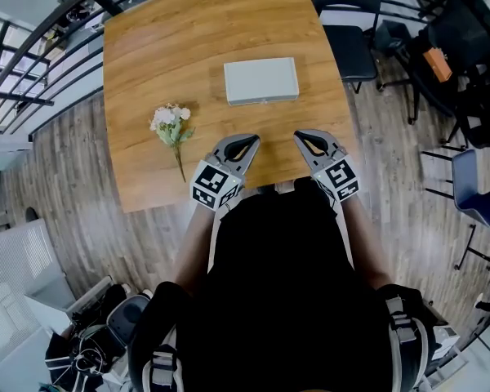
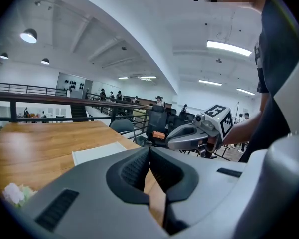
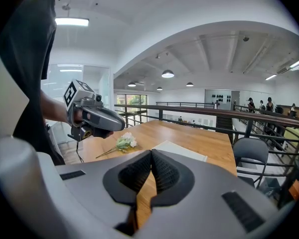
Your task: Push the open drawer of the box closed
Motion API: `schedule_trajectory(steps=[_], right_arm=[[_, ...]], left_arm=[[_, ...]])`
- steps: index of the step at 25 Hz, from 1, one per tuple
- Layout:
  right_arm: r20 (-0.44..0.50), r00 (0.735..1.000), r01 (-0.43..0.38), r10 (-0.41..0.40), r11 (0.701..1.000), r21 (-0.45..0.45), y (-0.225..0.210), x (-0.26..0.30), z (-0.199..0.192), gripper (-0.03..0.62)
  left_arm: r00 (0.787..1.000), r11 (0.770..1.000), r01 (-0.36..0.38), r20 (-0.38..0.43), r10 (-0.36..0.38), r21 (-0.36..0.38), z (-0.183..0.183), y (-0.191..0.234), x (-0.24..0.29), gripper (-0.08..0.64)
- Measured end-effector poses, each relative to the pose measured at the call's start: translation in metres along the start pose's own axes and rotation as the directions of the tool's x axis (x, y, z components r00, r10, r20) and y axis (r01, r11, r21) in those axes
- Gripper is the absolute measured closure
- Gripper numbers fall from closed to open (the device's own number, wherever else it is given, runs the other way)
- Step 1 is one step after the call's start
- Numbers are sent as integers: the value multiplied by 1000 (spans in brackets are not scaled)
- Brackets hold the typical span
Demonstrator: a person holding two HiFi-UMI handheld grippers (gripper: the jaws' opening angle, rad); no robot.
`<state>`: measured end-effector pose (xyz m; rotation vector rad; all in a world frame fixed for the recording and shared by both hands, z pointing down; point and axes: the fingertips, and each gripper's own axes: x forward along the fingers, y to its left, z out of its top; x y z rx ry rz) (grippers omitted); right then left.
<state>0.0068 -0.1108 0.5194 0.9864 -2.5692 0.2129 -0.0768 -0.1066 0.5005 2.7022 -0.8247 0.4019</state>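
A flat light-grey box (image 1: 260, 81) lies in the middle of the wooden table (image 1: 147, 47), a small pull on its near edge; I see no drawer standing out from it. My left gripper (image 1: 252, 140) and right gripper (image 1: 299, 135) hover side by side over the table's near edge, short of the box, both shut and empty. In the left gripper view the box (image 2: 97, 152) lies ahead beyond the shut jaws, with the right gripper (image 2: 199, 133) to its right. From the right gripper view, the box (image 3: 182, 151) shows just past the jaws, and the left gripper (image 3: 92, 116) is at left.
A small bunch of white flowers (image 1: 171, 126) lies on the table left of the box, near the left gripper, and shows again in the gripper views (image 2: 12, 193) (image 3: 123, 142). Black chairs (image 1: 349, 23) stand off the table's right side. A railing (image 1: 41, 39) runs behind.
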Motion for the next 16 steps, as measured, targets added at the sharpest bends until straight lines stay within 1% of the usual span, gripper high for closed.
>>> schedule_trajectory(steps=[4,11,16], right_arm=[[-7,1000,6,-6,1000,4,0,-1,-3,577],[-10,1000,10,-10,1000,7,1,5,1,578],[-12,1000,15,-15,1000,-7,3,5,0,578]], left_arm=[[1000,1000,-2,6,2,-12,-3,3,0,537],[1000,1000,3,9,-2,-8,0,11,-3,537],[1000,1000,3,7,-3,-12,-1,12,-8,537]])
